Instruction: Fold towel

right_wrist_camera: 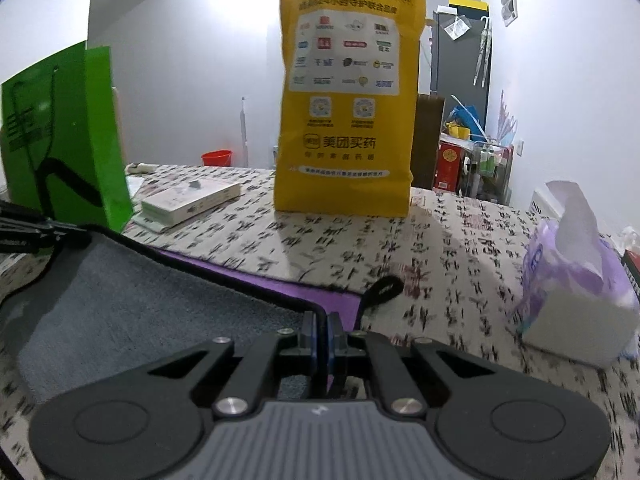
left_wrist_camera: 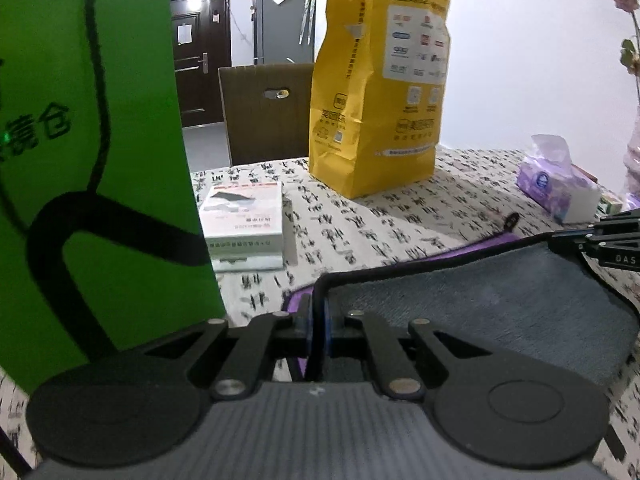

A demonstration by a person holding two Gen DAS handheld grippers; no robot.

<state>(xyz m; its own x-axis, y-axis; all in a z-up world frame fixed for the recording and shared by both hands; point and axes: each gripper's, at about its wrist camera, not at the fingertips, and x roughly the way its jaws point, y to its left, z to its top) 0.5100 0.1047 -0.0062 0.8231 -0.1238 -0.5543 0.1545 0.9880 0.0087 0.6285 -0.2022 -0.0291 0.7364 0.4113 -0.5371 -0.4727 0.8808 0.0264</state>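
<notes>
A towel, grey on one face and purple on the other with black trim, lies on the patterned tablecloth. My left gripper [left_wrist_camera: 319,322] is shut on its near left corner, and the grey face [left_wrist_camera: 480,308] spreads to the right. My right gripper [right_wrist_camera: 321,334] is shut on the near right corner, and the grey face [right_wrist_camera: 132,300] spreads left with a purple strip [right_wrist_camera: 280,284] beyond it. A black hanging loop [right_wrist_camera: 382,290] sticks out near my right gripper. Each gripper shows at the edge of the other's view.
A tall yellow paper bag [left_wrist_camera: 380,92] stands behind the towel. A green paper bag [left_wrist_camera: 88,160] stands close on the left, with a white box [left_wrist_camera: 244,224] beside it. A purple tissue pack [right_wrist_camera: 576,280] sits to the right. A cardboard box [left_wrist_camera: 268,108] is at the table's far edge.
</notes>
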